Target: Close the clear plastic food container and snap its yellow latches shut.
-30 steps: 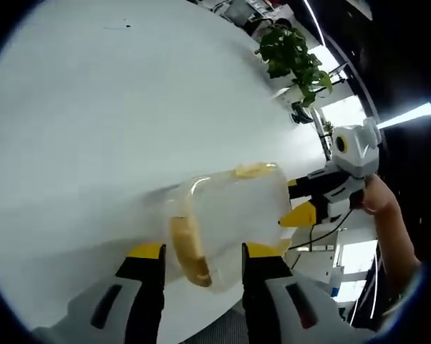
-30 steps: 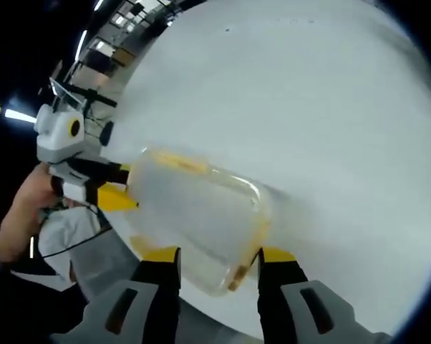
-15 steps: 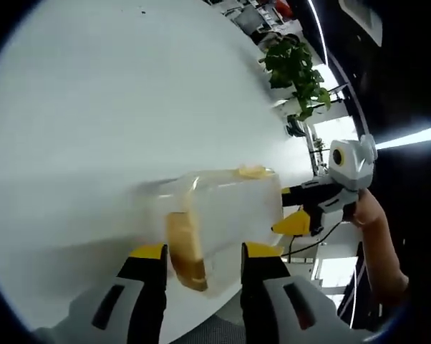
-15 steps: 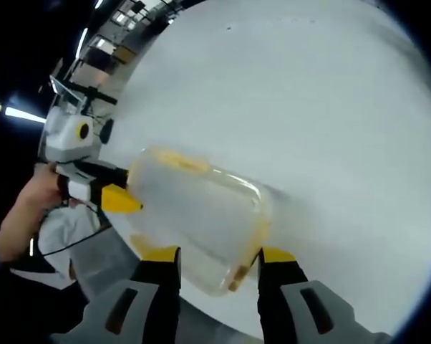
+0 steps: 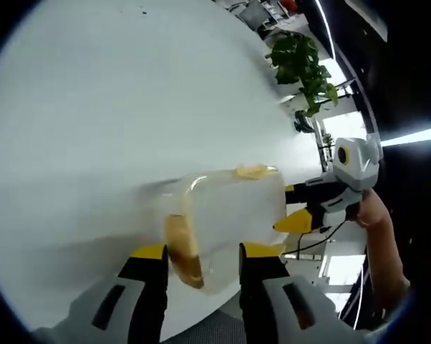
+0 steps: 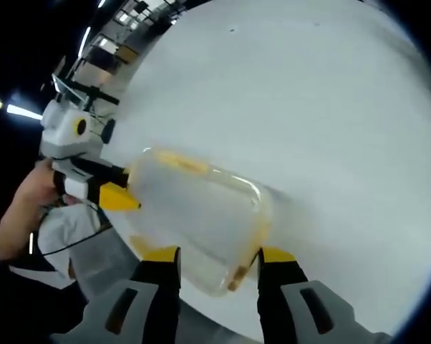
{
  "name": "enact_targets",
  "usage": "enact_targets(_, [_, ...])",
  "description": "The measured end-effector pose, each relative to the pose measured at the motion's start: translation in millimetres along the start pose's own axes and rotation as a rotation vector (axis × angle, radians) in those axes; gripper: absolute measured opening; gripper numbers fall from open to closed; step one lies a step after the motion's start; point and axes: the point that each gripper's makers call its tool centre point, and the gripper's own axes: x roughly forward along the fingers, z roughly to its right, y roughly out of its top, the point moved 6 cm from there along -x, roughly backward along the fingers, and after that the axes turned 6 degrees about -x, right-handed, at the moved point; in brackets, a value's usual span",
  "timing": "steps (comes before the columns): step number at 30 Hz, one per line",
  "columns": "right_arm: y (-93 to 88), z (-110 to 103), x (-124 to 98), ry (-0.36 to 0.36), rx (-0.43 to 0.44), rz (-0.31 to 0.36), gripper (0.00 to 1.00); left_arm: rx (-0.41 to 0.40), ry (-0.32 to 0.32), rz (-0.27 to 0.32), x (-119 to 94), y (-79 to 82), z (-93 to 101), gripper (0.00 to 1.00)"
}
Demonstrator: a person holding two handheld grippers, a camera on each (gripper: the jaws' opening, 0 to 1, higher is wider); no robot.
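Light, slick clear food container (image 5: 226, 215) on the white surface (image 5: 94, 107); both claws (image 5: 201, 258) (image 6: 219, 261) spread, gripping nothing; press at yellow latches (image 5: 181, 247)

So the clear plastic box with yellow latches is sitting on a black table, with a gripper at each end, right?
Not quite: the table is white, not black, as the left gripper view shows. The rest holds: the clear box has the left gripper at one end and the right gripper at the other.
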Motion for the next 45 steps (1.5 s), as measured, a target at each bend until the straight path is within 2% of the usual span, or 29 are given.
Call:
enact_targets(4, [-0.6, -0.8, -0.6, 0.003, 0.003, -0.002, 0.41, 0.003, 0.007, 0.011, -4.8, 1.1, -7.0, 0.41])
enact_targets(6, [-0.9, -1.5, -1.0, 0.004, 0.003, -0.002, 0.41, -0.033, -0.024, 0.015, -6.3, 1.4, -5.3, 0.35])
enact_targets(8, [-1.0, -1.6, -0.9, 0.005, 0.003, -0.003, 0.41, -0.025, -0.021, 0.029, -7.7, 4.0, -3.3, 0.3])
enact_targets(10, [-0.7, -0.4, -0.4, 0.006, 0.005, -0.003, 0.41, 0.002, -0.006, 0.024, -6.1, 5.0, -1.9, 0.3])
enact_targets(23, [0.7, 0.0, 1.1, -0.003, -0.001, -0.022, 0.4, 0.005, 0.006, -0.004, -1.4, 4.2, -0.5, 0.29])
enact_targets(27, [1.0, -0.5, 1.4, -0.008, 0.001, -0.022, 0.4, -0.02, -0.006, 0.002, 0.7, 1.9, 0.6, 0.27])
enact_targets(28, [1.2, -0.9, 2.0, -0.008, -0.001, -0.022, 0.4, -0.04, -0.054, 0.015, 4.3, 3.6, 7.1, 0.27])
enact_targets(29, [0.6, -0.8, 3.7, -0.012, -0.002, -0.024, 0.4, -0.031, -0.018, -0.003, 1.5, 3.9, 2.8, 0.27])
enact_targets(31, [0.0, -0.6, 4.2, -0.013, -0.002, -0.024, 0.39, -0.024, -0.005, -0.004, 1.0, 5.5, 4.6, 0.26])
enact_targets(40, [-2.7, -0.6, 2.0, -0.007, 0.006, -0.004, 0.4, -0.019, -0.023, 0.004, -1.2, 1.2, 3.0, 0.27])
enact_targets(45, [-4.0, -1.3, 1.4, -0.005, 0.018, 0.003, 0.42, -0.024, -0.016, -0.011, -1.4, 0.5, 3.6, 0.29])
